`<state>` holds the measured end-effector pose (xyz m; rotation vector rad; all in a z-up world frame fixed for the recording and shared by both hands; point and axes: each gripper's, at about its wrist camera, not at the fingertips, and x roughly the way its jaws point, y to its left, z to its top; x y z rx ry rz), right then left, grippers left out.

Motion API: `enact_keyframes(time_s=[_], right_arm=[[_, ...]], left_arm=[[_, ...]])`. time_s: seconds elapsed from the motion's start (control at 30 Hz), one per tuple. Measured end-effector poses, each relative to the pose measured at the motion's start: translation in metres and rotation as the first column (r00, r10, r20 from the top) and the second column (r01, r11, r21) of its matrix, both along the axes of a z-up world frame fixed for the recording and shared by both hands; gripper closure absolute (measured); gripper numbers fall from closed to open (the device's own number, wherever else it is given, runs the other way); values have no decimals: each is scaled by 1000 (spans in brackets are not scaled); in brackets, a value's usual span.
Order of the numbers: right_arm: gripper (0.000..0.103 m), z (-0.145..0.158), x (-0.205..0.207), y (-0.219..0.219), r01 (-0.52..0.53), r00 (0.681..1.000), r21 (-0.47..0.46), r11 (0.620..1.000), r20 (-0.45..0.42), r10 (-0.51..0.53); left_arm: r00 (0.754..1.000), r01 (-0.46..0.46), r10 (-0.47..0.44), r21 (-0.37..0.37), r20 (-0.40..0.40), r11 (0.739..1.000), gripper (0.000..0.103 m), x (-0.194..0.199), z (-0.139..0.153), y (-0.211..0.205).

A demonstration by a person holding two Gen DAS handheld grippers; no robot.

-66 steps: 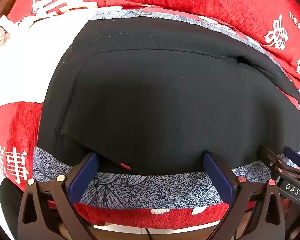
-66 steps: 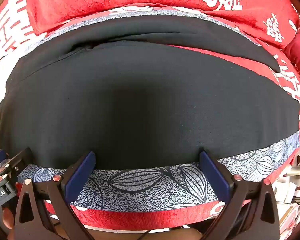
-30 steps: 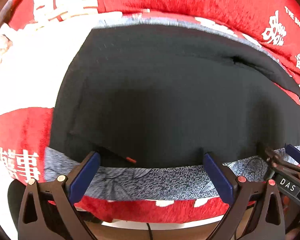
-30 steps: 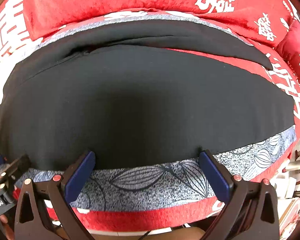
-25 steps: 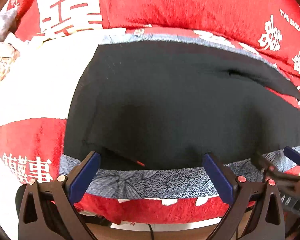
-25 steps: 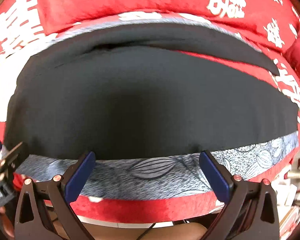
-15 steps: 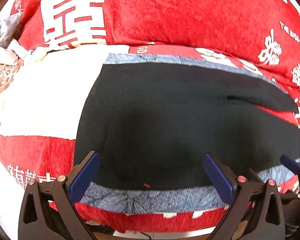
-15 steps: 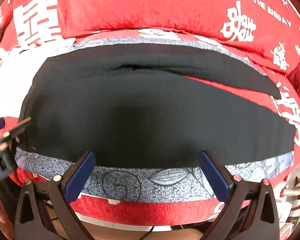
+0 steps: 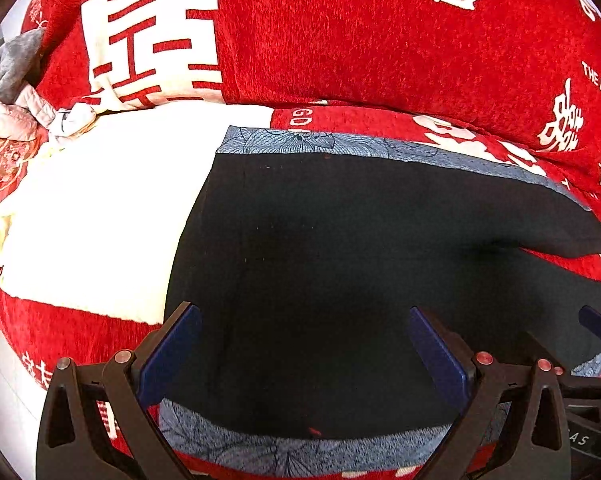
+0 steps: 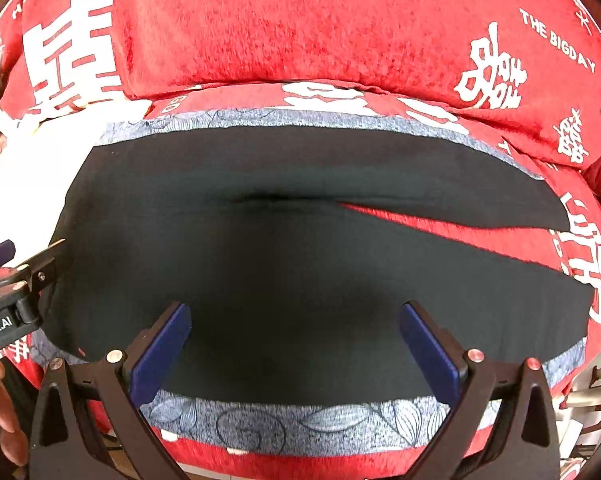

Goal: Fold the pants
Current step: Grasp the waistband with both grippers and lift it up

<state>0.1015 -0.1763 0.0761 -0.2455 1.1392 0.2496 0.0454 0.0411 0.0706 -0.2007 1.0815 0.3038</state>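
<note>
Pants (image 10: 300, 264) – matte black, flat, legs splayed, on plush red cushion (image 10: 284, 32)

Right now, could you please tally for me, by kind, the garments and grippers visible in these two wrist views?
Black pants: 1, spread flat on the grey patterned cloth, legs parted at one end.
Grippers: 2, the left gripper and the right gripper, both open and holding nothing.
Total: 3.
</note>
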Motion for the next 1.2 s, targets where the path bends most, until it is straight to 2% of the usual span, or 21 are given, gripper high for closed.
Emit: enact_keyframes(time_s=[0.3,0.43,0.73,0.87,1.03,1.2], right_arm=[[0,-2,30,13,11,1000,-10,1000,7,-11],[0,-5,50,20,11,1000,-15,1000,13,-11],[0,-29,99,38,-3,1000,-51,999,-7,3],[0,-44,119,44,-11,999,-39,999,-39,9],[0,-63,134,50,-21,997,-54,998,-77,17],[0,-78,158,52,-26,992,-27,999,-123,23]], left_arm=[[1000,17,-17,7,-13,1000,0,28,-7,3],[998,31,-31,0,-46,1000,0,45,-18,6],[995,-1,-2,-33,-104,999,0,86,-43,25],[990,-15,5,-64,-142,998,0,107,-59,34],[989,2,-5,-17,-151,1000,0,126,-66,35],[987,-9,3,-32,-164,999,0,148,-74,40]])
